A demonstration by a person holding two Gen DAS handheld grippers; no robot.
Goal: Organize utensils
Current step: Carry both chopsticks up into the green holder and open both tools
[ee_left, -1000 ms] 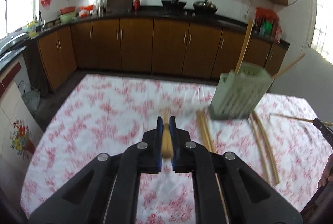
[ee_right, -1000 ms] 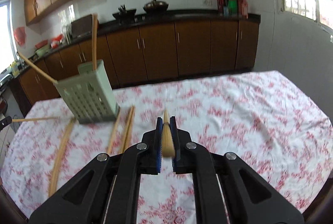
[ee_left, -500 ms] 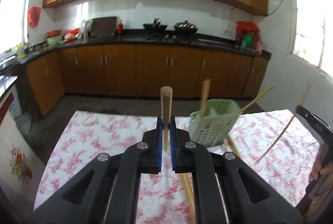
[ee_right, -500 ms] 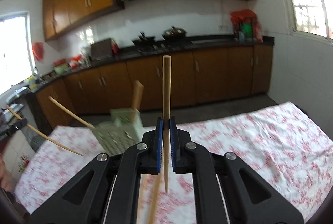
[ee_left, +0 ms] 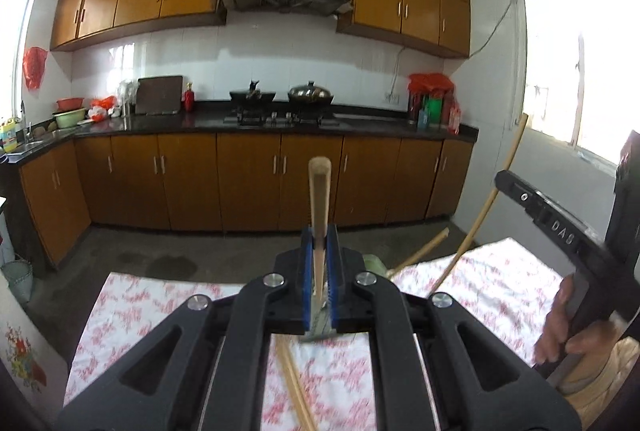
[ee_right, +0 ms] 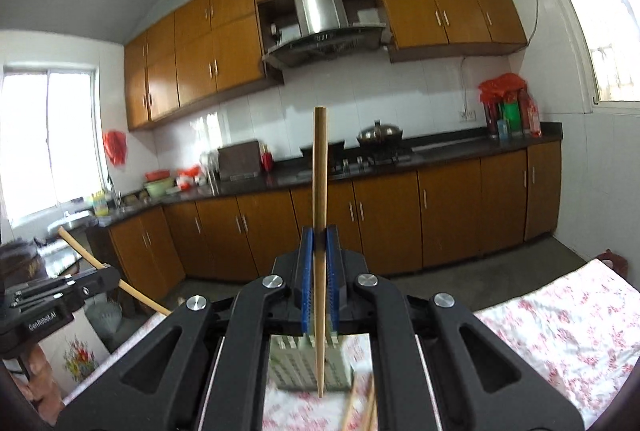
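From where I sit at the controls, the biggest thing under both cameras is the surface, draped in a white cloth printed with red flowers. On it, at 6 o'clock in the right wrist view, stands the utensil basket, a pale green plastic box with a gridded, perforated wall; most of it is hidden behind my own rig. Loose chopsticks lie flat on the cloth just below the left claw, long axes running from 12 toward 5 o'clock (they are blurred, so I cannot count them).

My left claw is clamped on a bamboo chopstick, its blue ribbed pads pressed to either side. The stick stands nearly upright, the squared blunt end at 12 o'clock, smooth and tan.

My right claw is clamped on a second chopstick. Its long axis runs straight from 12 to 6 o'clock, flat end up, the tapered tip pointing down in front of the basket wall; whether the tip touches the basket I cannot tell.

At 3 o'clock in the left wrist view, fingers of the person's right hand wrap a black handle. Another stick juts up at a slant from near the basket rim.
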